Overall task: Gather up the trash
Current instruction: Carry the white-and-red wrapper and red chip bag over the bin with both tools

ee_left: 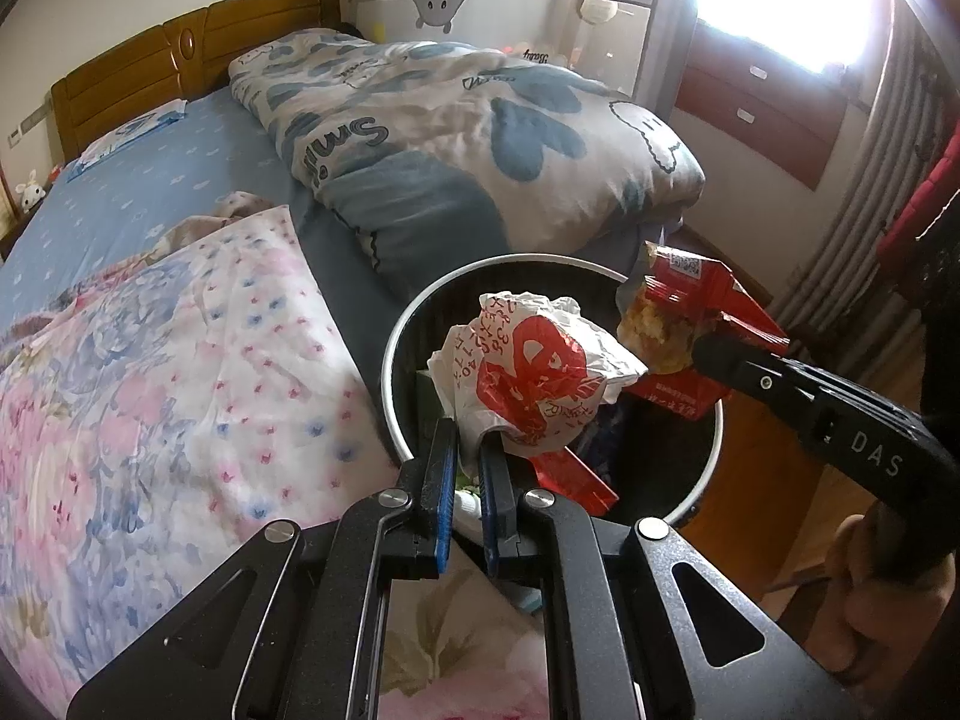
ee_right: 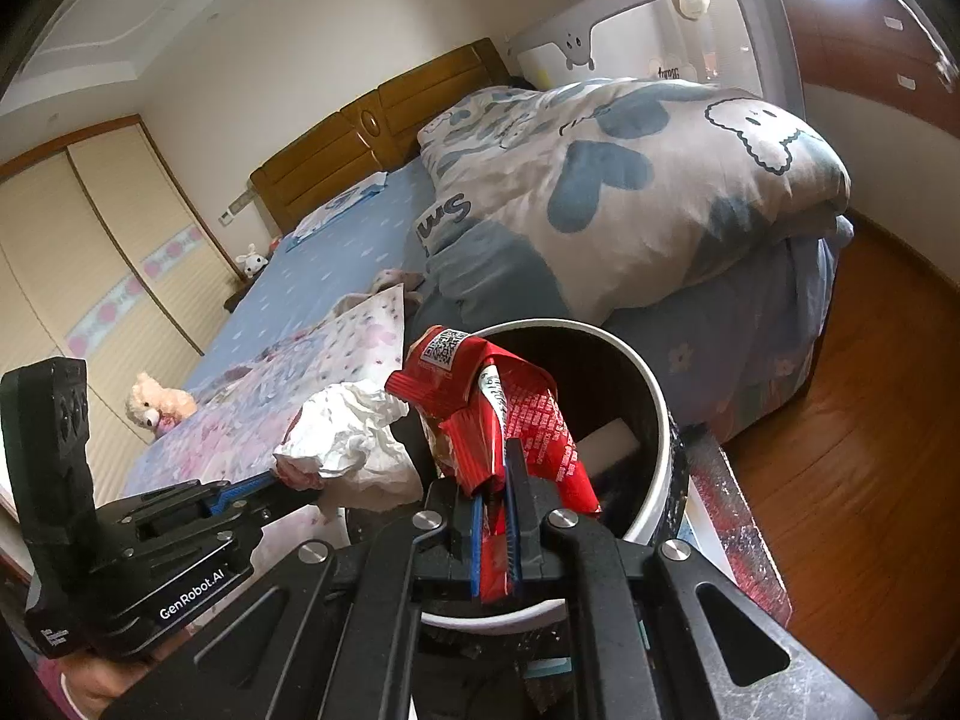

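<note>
A round bin with a white rim [ee_left: 396,324] and black inside stands at the foot of the bed. My left gripper [ee_left: 471,444] is shut on a crumpled white plastic bag with red print [ee_left: 534,372], held over the bin's mouth. In the right wrist view my right gripper [ee_right: 495,480] is shut on a red snack wrapper [ee_right: 480,384], also above the bin's white rim [ee_right: 657,420]. The left wrist view shows that wrapper [ee_left: 678,300] and the right gripper [ee_left: 705,354] at the bin's far right. The bag [ee_right: 354,438] hangs left of the wrapper. Red and other trash lies inside the bin.
The bed with a flowered quilt [ee_left: 150,360] lies left of the bin, with a folded blue-and-white duvet [ee_left: 450,120] behind it. A wooden floor [ee_right: 870,420] runs to the right. A hand [ee_left: 870,588] grips the right tool's handle. A teddy bear [ee_right: 159,405] sits on the bed.
</note>
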{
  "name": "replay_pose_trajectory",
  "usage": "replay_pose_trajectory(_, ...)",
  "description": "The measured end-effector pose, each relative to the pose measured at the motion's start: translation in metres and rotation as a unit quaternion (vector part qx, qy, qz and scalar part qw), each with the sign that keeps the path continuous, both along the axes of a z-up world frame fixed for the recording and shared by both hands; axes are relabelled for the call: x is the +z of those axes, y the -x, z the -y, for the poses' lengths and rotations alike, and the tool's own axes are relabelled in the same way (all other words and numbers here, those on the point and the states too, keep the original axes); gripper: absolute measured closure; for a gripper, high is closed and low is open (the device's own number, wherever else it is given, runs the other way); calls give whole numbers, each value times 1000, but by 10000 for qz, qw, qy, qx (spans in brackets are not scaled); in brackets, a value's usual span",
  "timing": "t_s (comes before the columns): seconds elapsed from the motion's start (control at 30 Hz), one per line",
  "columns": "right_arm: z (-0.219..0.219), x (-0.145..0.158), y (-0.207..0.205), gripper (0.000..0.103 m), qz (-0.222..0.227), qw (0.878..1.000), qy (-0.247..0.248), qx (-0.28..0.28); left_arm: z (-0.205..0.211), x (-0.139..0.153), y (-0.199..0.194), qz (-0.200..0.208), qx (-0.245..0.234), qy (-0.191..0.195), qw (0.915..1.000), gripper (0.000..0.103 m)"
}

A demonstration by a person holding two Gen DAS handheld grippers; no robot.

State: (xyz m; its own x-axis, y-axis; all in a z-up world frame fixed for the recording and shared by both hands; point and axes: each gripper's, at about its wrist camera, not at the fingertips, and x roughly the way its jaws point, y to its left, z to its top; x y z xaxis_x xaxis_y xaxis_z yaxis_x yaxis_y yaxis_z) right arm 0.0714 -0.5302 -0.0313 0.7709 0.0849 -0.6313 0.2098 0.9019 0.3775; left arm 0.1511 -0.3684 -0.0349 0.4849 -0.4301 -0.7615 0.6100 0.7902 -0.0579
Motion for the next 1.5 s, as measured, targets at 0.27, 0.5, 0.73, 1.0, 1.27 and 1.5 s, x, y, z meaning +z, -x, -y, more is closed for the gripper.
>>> replay_pose_trajectory(0.27,4,-1,-5,98,-32,10000,23,-12,3,-2,-2,12,-3,-29,10000,96)
replay_pose_trajectory(0.5,8,-3,-10,98,-84,10000,45,-4,8,-4,-8,7,3,-64,10000,96)
replay_pose_trajectory(0.73,10,-6,-13,98,-149,9999,40,-22,14,-7,-13,6,-2,-112,9999,96)
replay_pose_trajectory(1.0,11,-7,-15,98,-160,9999,50,-10,18,-9,-15,-22,-4,-142,9999,96)
replay_pose_trajectory(1.27,13,-8,-17,98,-185,9998,56,-9,20,-9,-15,-18,-9,-159,9999,96)
replay_pose_trajectory(1.5,14,-9,-19,98,-208,9998,56,-3,21,-10,-16,-28,-18,-164,9999,96)
